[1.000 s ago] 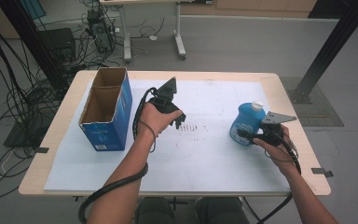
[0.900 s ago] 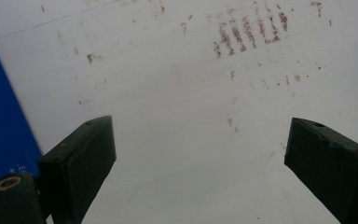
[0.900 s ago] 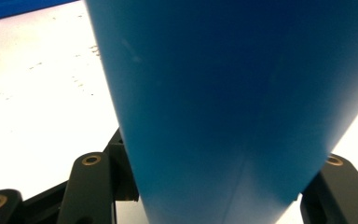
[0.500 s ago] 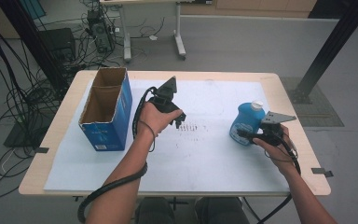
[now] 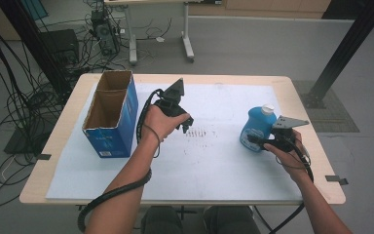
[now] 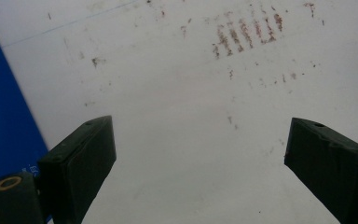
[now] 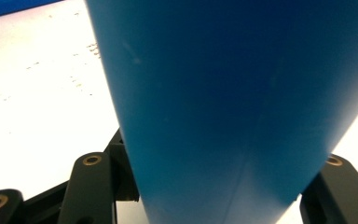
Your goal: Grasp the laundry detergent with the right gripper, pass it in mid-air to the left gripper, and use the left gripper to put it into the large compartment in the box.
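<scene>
A blue plastic bottle (image 5: pixel 257 126) with a white cap stands upright on the right side of the white sheet (image 5: pixel 214 165). My right gripper (image 5: pixel 254 141) is shut on its lower body from the right. In the right gripper view the bottle (image 7: pixel 233 102) sits close up between the jaws. My left gripper (image 5: pixel 186 127) hangs open over the middle of the sheet, pointing down. Its jaws stand wide apart with nothing between them in the left gripper view, where reddish-brown smudges (image 6: pixel 247 35) mark the paper ahead.
An open-topped blue cardboard box (image 5: pixel 109 117) stands at the left of the sheet, and its blue side (image 6: pixel 4 121) lies just left of my left gripper. The wooden table's edge (image 5: pixel 316 146) runs close behind my right hand. Cables and a desk frame sit on the floor beyond.
</scene>
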`<state>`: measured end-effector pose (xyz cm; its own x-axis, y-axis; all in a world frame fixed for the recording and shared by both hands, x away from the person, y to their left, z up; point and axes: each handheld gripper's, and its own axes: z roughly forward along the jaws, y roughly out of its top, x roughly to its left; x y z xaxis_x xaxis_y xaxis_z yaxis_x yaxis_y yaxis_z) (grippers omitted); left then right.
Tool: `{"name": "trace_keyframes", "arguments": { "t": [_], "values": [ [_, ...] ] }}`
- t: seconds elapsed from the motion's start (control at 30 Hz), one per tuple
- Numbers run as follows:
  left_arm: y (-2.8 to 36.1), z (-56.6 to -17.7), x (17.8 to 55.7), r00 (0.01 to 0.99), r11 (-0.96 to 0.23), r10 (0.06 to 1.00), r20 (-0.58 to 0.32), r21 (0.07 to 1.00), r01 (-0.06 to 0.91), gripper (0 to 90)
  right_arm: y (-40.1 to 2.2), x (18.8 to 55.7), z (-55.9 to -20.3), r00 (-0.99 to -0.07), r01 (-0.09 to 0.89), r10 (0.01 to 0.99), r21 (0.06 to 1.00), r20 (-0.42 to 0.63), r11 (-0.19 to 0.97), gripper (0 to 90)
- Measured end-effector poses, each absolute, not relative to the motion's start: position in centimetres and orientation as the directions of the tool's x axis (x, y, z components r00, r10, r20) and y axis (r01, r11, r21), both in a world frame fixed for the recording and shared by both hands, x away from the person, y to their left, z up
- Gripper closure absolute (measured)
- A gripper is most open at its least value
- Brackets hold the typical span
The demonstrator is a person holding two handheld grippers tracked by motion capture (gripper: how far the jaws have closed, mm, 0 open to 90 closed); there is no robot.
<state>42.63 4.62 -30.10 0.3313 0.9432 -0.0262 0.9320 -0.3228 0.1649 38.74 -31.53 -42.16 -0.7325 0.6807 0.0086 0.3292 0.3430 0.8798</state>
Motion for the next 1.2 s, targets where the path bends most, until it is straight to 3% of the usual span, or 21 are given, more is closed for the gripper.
{"name": "trace_keyframes", "arguments": {
  "t": [0.53,1.2],
  "values": [
    [5.9,-27.0,41.4,0.429,-0.428,0.903,0.032,0.176,0.887,8.9,-31.3,39.2,-39.6,-0.734,0.36,0.679,0.864,0.028,0.353,42.3],
    [6.9,-21.3,39.8,0.638,-0.649,0.761,0.117,0.133,0.749,8.5,-25.4,40.5,-35.3,-0.82,0.341,0.567,0.859,0.075,0.381,42.3]
  ]
}}
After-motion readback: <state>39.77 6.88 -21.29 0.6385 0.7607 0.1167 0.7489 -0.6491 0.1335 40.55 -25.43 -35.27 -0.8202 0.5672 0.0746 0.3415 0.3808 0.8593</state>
